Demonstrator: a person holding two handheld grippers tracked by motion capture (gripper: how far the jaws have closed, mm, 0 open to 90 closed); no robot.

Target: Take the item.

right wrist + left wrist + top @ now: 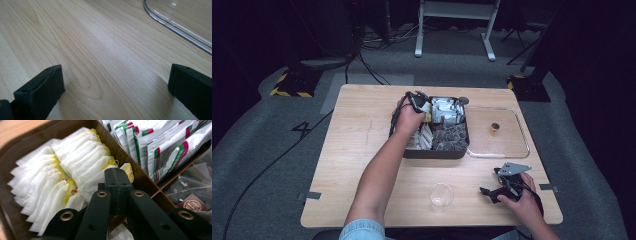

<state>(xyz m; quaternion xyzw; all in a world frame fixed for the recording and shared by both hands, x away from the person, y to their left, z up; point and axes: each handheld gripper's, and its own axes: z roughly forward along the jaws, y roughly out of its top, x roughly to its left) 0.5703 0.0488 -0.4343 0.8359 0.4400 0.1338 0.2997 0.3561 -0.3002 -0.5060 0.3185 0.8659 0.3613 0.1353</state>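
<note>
Black jaws of the left gripper (117, 182) rise from the bottom of the left gripper view, pressed together at the tips, which sit at the near end of a row of white tea bags (62, 177) with yellow tags. Whether a bag or its tag is pinched between them I cannot tell; the tips hide that spot. In the high view this gripper (416, 100) sits above centre, over the upper left compartment of the dark box (432, 153).

Right of the bags, across a divider, stand silver sachets (160, 147) with green and red stripes; at the lower right lie clear pouches of dark tea (192, 195).

The right gripper (115, 82) rests low over bare table (87, 50), jaws spread wide and holding nothing; in the high view it (504, 187) is at lower right. A clear lid (498, 134) lies right of the box, touching it, with a small brown object (495, 128) on it. A clear cup (441, 196) stands empty at bottom centre.

Risks, as I judge them: the bags are packed tight, so a lift could drag out neighbours or slip off thin paper. A tag alone might tear free. If a bag is meant for the cup, the light cup could tip, since the right gripper is not steadying it.
</note>
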